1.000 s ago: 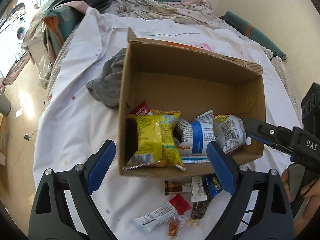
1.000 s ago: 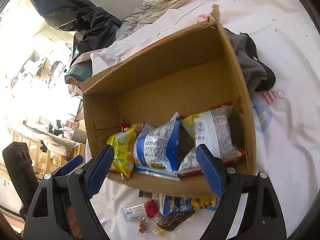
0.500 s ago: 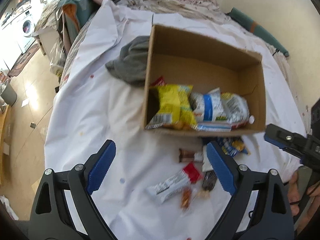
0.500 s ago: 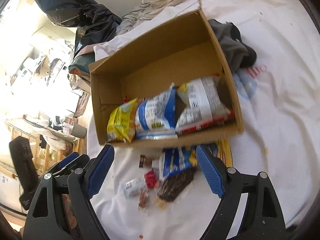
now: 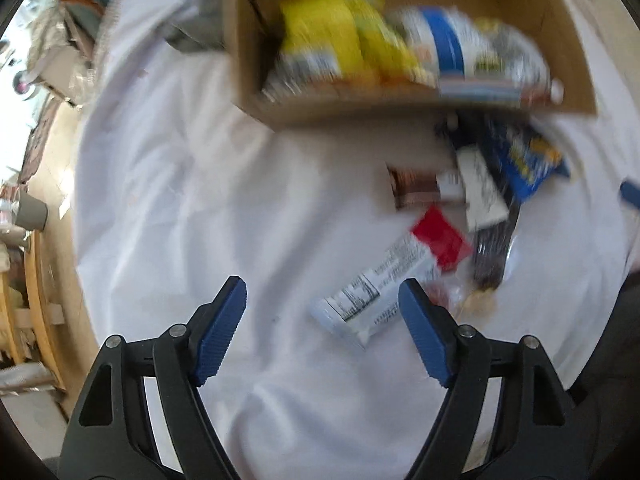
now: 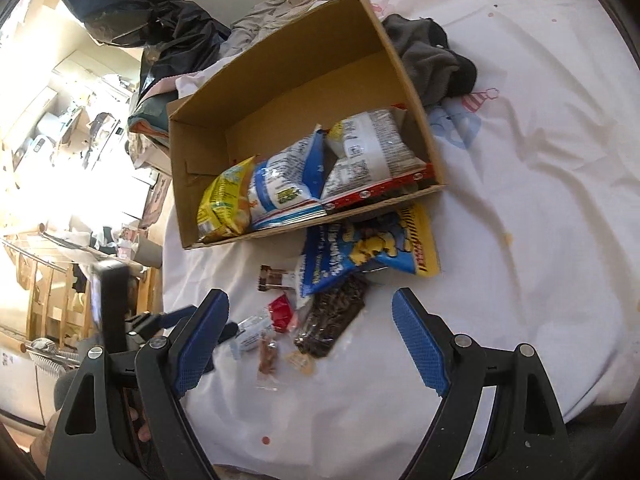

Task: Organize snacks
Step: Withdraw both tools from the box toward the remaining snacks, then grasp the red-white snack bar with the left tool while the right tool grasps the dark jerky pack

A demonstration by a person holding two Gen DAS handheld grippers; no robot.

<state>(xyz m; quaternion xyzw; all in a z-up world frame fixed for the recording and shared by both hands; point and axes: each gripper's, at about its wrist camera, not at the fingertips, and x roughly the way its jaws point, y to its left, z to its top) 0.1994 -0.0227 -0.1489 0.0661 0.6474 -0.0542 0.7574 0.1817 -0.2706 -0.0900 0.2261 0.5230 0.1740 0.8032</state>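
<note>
A cardboard box on the white sheet holds a yellow bag, a blue-white bag and a silver bag. Loose snacks lie before it: a blue-yellow bag, a dark bar, a small brown bar and a white-red bar. My left gripper points down over the white-red bar; its jaws are closing, the bar's end between them untouched. My right gripper hangs open above the dark bar, holding nothing.
A grey garment lies against the box's far side. A black plastic bag and bedding pile up behind. The sheet drops off at the left to a floor with furniture. Small clear candy packets lie near the bars.
The left gripper has dropped towards the loose snacks, its jaws narrower, the box now at the frame's top. The right gripper has drawn back from the box to over the loose snacks.
</note>
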